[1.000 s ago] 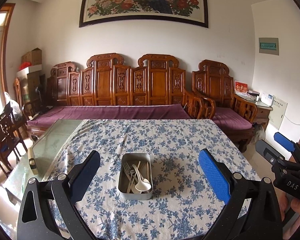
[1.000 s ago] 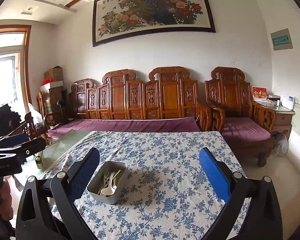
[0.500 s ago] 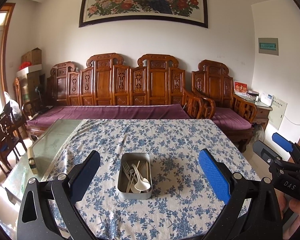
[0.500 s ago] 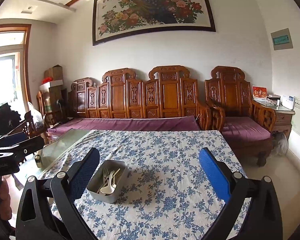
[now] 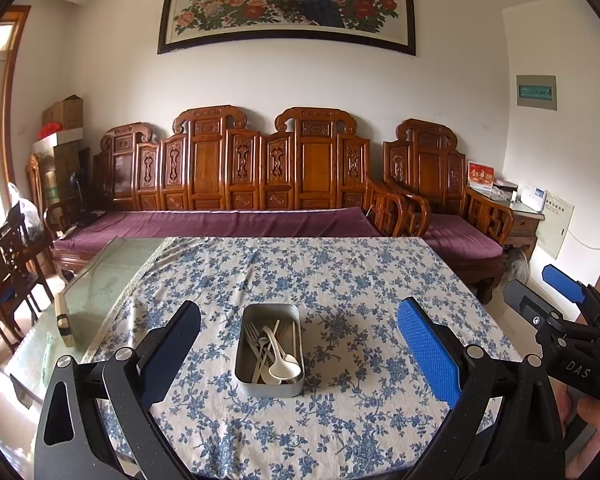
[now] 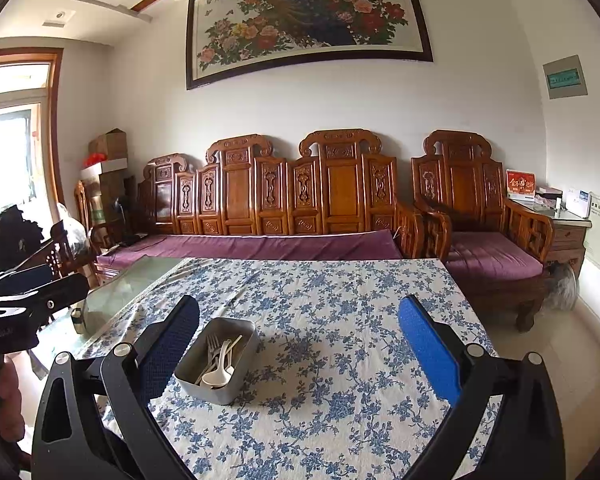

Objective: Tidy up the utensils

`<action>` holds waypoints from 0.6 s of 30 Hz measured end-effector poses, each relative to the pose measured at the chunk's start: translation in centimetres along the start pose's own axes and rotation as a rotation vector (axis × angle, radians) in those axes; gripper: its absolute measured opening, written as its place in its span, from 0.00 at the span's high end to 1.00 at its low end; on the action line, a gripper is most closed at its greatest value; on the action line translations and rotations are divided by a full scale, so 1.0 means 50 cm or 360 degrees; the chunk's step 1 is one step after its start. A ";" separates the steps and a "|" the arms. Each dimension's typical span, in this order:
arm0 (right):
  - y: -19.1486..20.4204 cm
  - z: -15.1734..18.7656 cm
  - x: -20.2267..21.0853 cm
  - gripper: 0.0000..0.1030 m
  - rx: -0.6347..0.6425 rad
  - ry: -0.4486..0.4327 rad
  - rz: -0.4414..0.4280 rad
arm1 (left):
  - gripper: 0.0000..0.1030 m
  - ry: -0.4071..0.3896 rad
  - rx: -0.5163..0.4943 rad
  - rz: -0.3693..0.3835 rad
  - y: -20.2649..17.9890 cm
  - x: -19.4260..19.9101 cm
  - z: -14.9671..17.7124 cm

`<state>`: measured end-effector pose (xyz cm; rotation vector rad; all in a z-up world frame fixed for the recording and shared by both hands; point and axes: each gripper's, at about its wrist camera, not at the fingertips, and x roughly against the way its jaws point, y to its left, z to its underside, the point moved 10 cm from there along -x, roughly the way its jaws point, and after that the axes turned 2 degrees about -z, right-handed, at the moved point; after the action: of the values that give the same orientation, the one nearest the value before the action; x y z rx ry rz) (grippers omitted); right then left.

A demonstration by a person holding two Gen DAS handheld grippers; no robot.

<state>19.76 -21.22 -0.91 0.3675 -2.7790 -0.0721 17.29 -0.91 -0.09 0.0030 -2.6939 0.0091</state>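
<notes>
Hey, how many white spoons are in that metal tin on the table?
1 white spoon shows, lying near the front of the tin atop the forks; more may be hidden underneath.

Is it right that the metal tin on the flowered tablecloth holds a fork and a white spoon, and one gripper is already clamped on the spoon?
Not quite. The metal tin does hold a fork and a white spoon, but neither gripper is clamped on anything: the left gripper and right gripper are both open, short of the tin. The left wrist view shows the spoon lying free.
</notes>
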 end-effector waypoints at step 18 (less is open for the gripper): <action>0.004 -0.001 -0.002 0.03 0.0001 0.0001 -0.0002 | 0.08 0.0004 -0.0016 0.0000 -0.003 0.000 0.011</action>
<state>19.81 -21.01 -0.90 0.3693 -2.7779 -0.0714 17.05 -1.07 -0.56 0.0002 -2.6914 -0.0042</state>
